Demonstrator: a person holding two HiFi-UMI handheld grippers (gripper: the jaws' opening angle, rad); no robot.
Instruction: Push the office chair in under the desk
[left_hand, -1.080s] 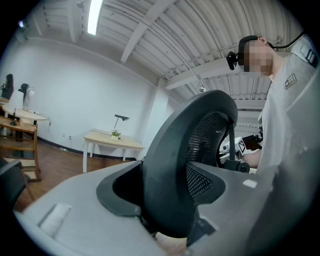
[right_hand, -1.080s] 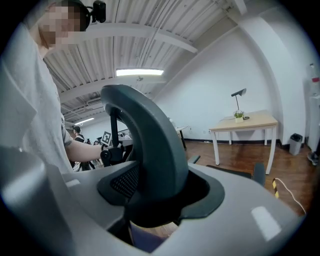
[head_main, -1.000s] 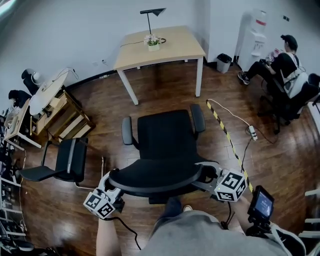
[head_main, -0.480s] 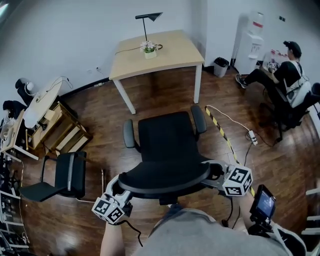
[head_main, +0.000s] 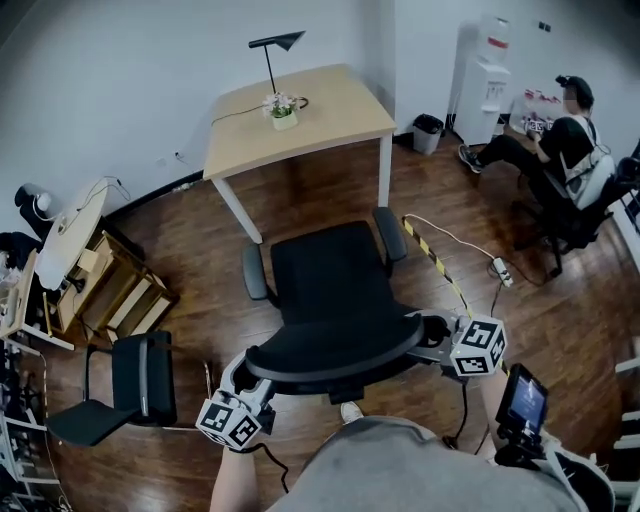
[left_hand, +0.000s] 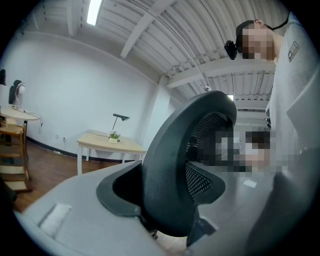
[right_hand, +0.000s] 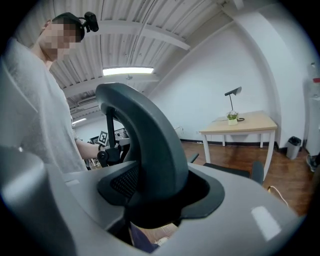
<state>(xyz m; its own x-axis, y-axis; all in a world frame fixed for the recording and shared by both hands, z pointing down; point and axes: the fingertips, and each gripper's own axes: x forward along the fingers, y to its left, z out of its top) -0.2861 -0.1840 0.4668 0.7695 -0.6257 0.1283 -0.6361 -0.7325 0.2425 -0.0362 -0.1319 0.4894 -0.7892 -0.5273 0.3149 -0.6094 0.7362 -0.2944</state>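
The office chair (head_main: 328, 270) stands on the wooden floor (head_main: 300, 205) in the open, its seat turned toward the pale worktop (head_main: 320, 100) and well apart from it, with bare floor between the two; none of the chair is under the worktop; the person stands right behind the chair, and the curved backrest (head_main: 335, 350) lies nearest to them; the left tongs (head_main: 243, 370) grip the backrest's left end and the right tongs (head_main: 432, 330) grip its right end, each with its marker cube toward the person; in the left gripper view the dark rim of the backrest fills the gap between the two spread jaws, with both black pads lying against it; the right gripper view shows the same, the rim rising between the jaws and held by the pads on either side; on the worktop stand a thin black lamp (head_main: 272, 50) and a small potted plant (head_main: 283, 107), close together near its far edge; a yellow-and-black striped strip (head_main: 435, 262) runs along the floor just to the right of the chair, ending near a white power strip (head_main: 501, 271); a second black chair (head_main: 140, 375) stands to the left; at the far right a person (head_main: 565, 140) sits near a white water dispenser (head_main: 482, 75) and a small bin (head_main: 427, 132).
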